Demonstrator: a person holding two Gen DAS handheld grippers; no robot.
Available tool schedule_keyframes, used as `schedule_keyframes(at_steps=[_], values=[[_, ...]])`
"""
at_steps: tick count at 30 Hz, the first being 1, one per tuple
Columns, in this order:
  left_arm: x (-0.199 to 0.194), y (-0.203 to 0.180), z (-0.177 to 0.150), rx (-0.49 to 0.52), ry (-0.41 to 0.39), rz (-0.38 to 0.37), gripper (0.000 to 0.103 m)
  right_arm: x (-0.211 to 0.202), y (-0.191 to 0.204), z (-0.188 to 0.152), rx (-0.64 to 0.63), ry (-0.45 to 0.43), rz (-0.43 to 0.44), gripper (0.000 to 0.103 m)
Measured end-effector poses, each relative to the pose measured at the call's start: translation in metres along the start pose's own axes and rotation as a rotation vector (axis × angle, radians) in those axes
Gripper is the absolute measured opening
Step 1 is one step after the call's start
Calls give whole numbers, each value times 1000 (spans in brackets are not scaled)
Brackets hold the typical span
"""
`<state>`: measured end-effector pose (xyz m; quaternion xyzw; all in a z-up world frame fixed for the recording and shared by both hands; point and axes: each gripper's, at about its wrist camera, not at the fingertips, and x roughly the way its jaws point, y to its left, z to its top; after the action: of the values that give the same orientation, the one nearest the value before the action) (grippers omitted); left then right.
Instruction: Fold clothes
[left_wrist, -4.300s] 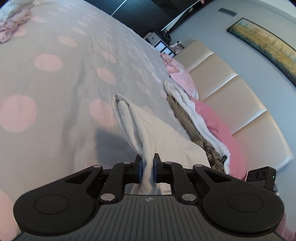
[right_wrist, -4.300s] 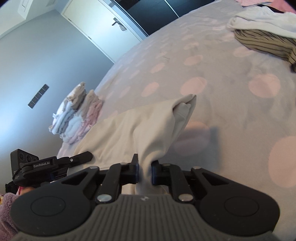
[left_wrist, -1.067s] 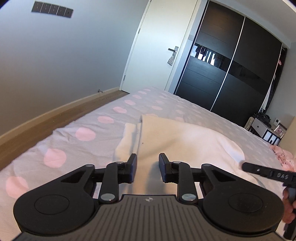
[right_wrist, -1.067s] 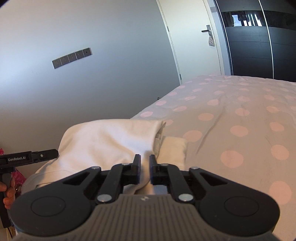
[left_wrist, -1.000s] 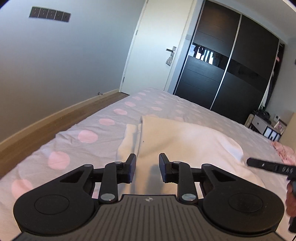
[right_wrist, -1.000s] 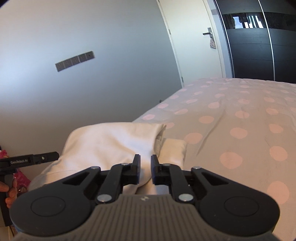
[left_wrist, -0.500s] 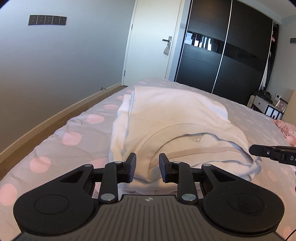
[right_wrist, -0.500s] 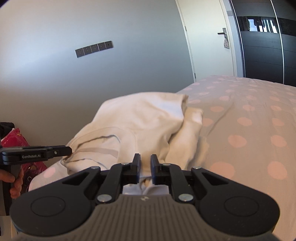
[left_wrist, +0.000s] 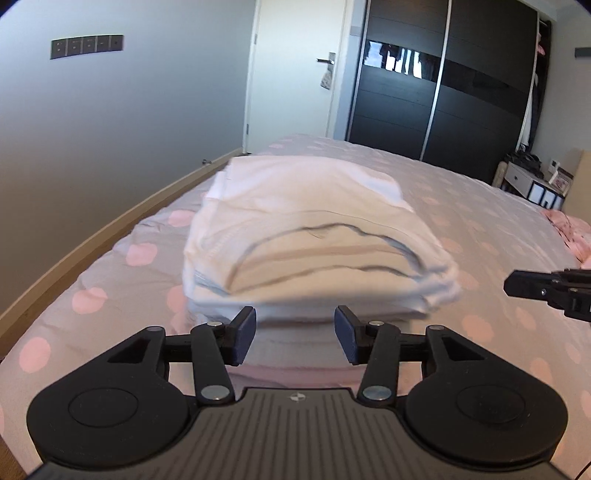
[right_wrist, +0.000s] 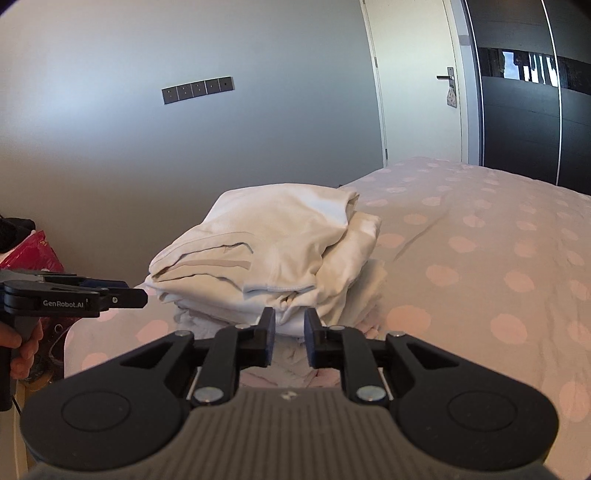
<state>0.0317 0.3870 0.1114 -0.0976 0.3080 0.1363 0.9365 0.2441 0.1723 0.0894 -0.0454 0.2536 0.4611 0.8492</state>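
The left gripper (left_wrist: 294, 334) is holding its jaws spread wide and released, with nothing between them, pointing at the near edge of the folded cream-white cotton garment (left_wrist: 314, 236). The right gripper (right_wrist: 289, 334) is keeping its jaws parted by a narrower gap, also released, with its tips just short of the same garment's (right_wrist: 280, 236) near right corner; whether they are touching the cloth cannot be told. The garment is lying on top of a stack of folded white and pale pink clothes (right_wrist: 229, 310), near the left edge of the grey bedspread with pink polka dots (right_wrist: 480, 266). In the right wrist view the left gripper (right_wrist: 110, 297) is showing at the left, gripped by the person's left hand (right_wrist: 22, 350). Far off, a white door with a metal handle (left_wrist: 295, 74) and a black sliding wardrobe (left_wrist: 443, 81) are standing behind the bed, and a row of 5 grey wall switches (right_wrist: 197, 89) is sitting on the grey wall.
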Motion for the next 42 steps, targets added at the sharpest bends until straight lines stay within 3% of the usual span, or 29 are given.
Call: schedule_keyframes(at_steps=[2,10,14,20,25,27,33,38,40,42], values=[[-11,-18,-5,15,14,-19,45,-25,1,-4,-21,-12,-1,36],[-50,-93,-43,85,88,-81,49,-115,4,-40,-71,37,-46,39],[-66,-119,-60,166,112,-125,50,-158,3,-68,-81,54,-80,46],[-97,-162,-73,414,91,-189,58,-219,0,-123,-21,87,-193,56],[-130,-208,-82,711,-1,-163,65,-257,-1,-179,62,106,-290,66],[-138,-226,-84,767,-16,-169,67,-268,-3,-200,100,123,-323,67],[-145,-283,-102,730,-41,-291,67,-295,-11,-243,128,161,-414,72],[-147,-324,-141,591,-65,-407,68,-323,-20,-270,172,153,-474,75],[-151,-340,-161,543,-89,-413,70,-330,-24,-278,211,164,-491,75],[-151,-353,-177,474,-63,-399,77,-337,-27,-283,241,169,-507,75]])
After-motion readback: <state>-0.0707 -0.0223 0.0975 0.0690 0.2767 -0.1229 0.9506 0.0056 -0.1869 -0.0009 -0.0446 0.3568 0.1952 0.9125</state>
